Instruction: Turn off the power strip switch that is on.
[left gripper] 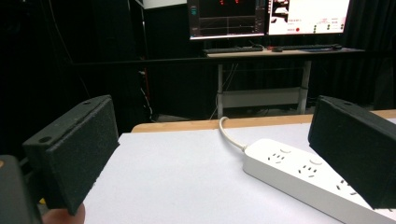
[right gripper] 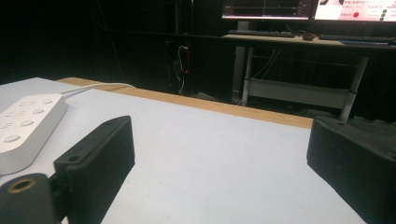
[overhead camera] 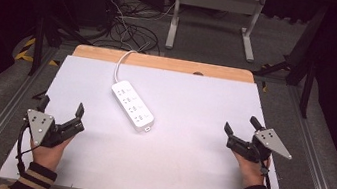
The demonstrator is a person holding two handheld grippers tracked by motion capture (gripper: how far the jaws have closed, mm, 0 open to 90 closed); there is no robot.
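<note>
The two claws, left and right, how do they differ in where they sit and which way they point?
The left claw sits near the table's left edge, the right claw near its right edge. The left claw's grey plate lies on its outer left side, the right claw's on its outer right. The power strip lies closer to the left claw than to the right. Both are open, empty and hand-held above the white surface.

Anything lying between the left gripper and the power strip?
No. In the high view, bare white tabletop separates the left gripper from the power strip; its jaws stand open and empty.
</note>
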